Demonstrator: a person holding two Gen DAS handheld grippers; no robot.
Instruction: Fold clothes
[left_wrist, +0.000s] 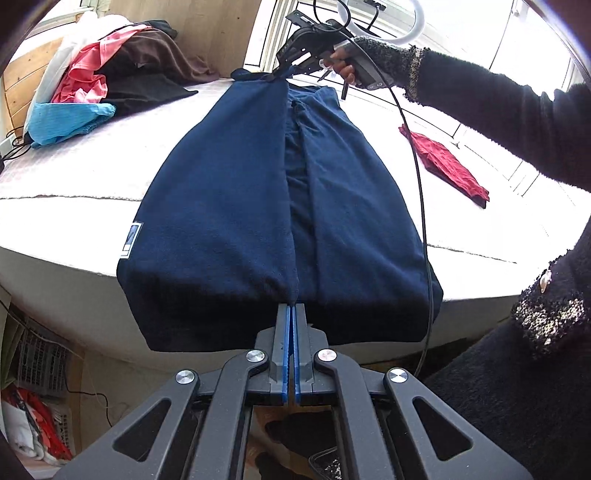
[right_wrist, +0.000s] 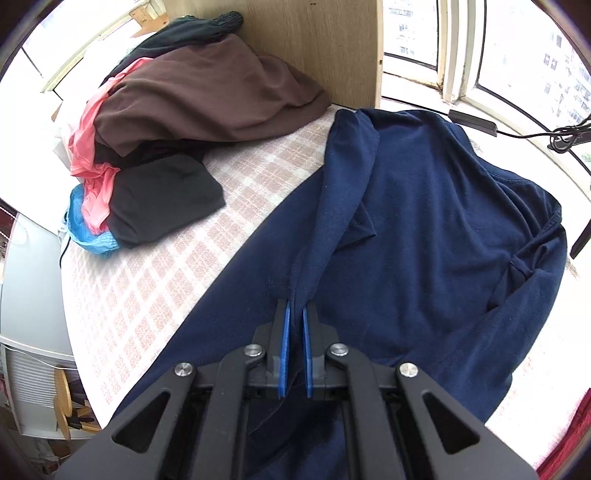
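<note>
On the checked bed cover (right_wrist: 155, 236) a navy garment (left_wrist: 229, 206) is spread, its near hem hanging over the edge. The left gripper (left_wrist: 290, 314) is clamped on that hem, the right gripper (right_wrist: 294, 314) on a raised fold. Below the bed, crates (left_wrist: 40, 365) are half hidden, their contents unclear. A clothes pile (right_wrist: 177, 122) is partly cut off.

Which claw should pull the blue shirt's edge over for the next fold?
Probably both together. The left claw pinches the blue shirt at its near end; the right claw pinches the same edge at the far end. If just one, the left, since it sits closest.
</note>
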